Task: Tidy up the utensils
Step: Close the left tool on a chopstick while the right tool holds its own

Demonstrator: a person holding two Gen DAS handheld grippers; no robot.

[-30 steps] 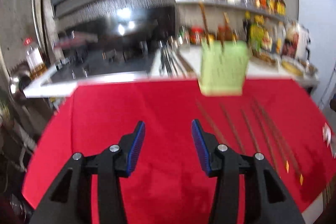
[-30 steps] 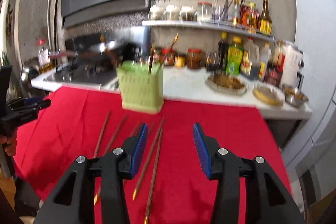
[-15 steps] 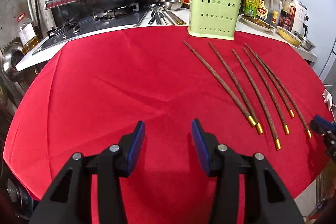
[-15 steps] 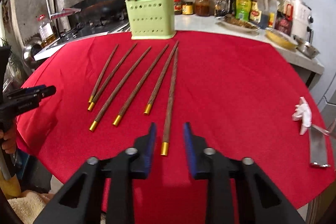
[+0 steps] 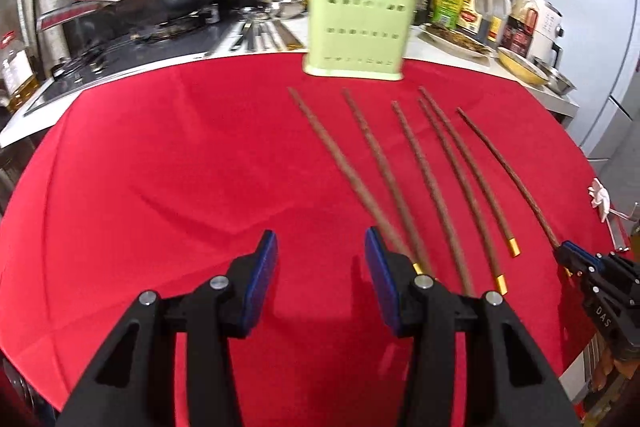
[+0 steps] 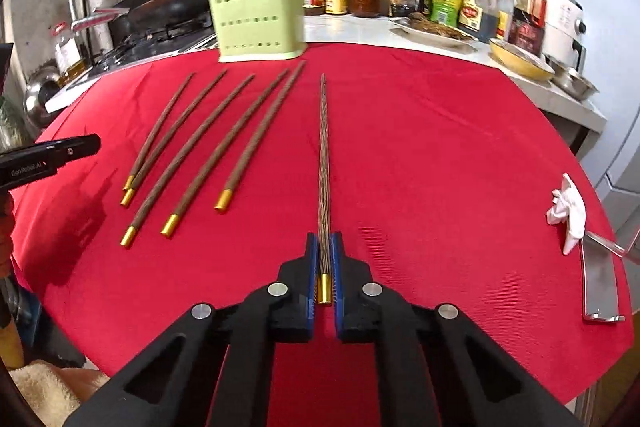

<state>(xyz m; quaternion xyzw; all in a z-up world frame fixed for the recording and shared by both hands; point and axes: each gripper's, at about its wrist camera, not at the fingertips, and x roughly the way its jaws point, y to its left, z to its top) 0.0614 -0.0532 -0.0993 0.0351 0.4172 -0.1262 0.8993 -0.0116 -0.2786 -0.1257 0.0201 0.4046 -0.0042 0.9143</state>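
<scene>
Right tongs (image 6: 324, 269): pinching gold-capped end of one long brown wooden chopstick (image 6: 322, 163), lower centre. Left tongs (image 5: 320, 277): spread, empty, five brown wooden chopsticks (image 5: 436, 183) lying just right on red-clothed worktop (image 5: 160, 167).

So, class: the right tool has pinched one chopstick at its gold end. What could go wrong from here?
1. The right tool grips the chopstick at its very end, so the long shaft may swing or slip when lifted.
2. The green holder already has chopsticks leaning inside; the tip could catch them or nudge the holder.
</scene>
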